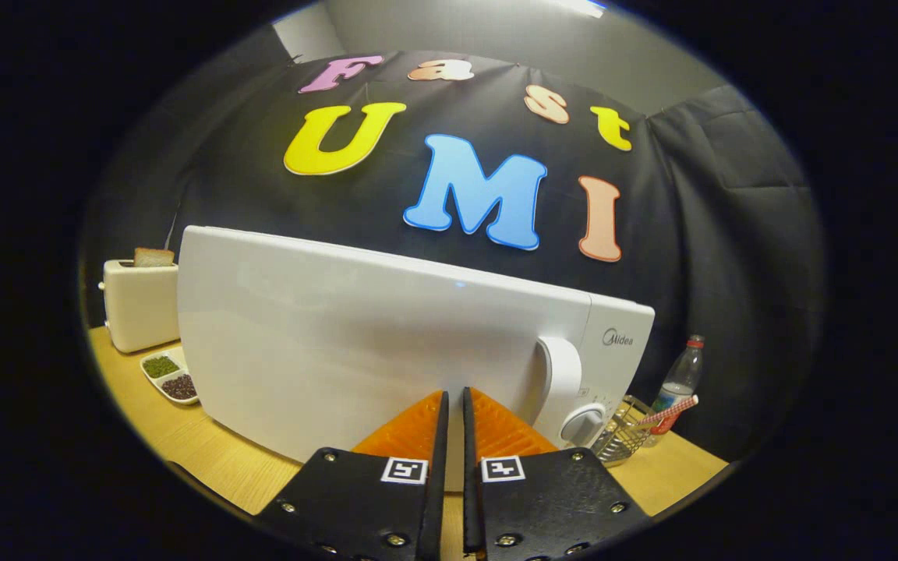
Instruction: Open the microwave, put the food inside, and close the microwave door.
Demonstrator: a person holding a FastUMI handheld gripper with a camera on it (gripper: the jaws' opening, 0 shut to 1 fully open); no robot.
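Note:
A white microwave [387, 343] stands on the wooden table [207, 456], its door shut and flat toward me. Its upright white handle [560, 382] sits on the right side of the door, with a round knob [583, 425] just below and right of it. My gripper [454, 397] is shut with nothing between the fingers, their tips close against the lower middle of the door, left of the handle. Whether the tips touch the door I cannot tell. A white dish [171, 376] with green and dark food lies on the table to the left of the microwave.
A cream toaster [139, 304] with a slice of bread in it stands at the back left. Right of the microwave are a wire basket [622, 436] and a clear plastic bottle [679, 382]. Bare wooden tabletop shows at the front left and front right.

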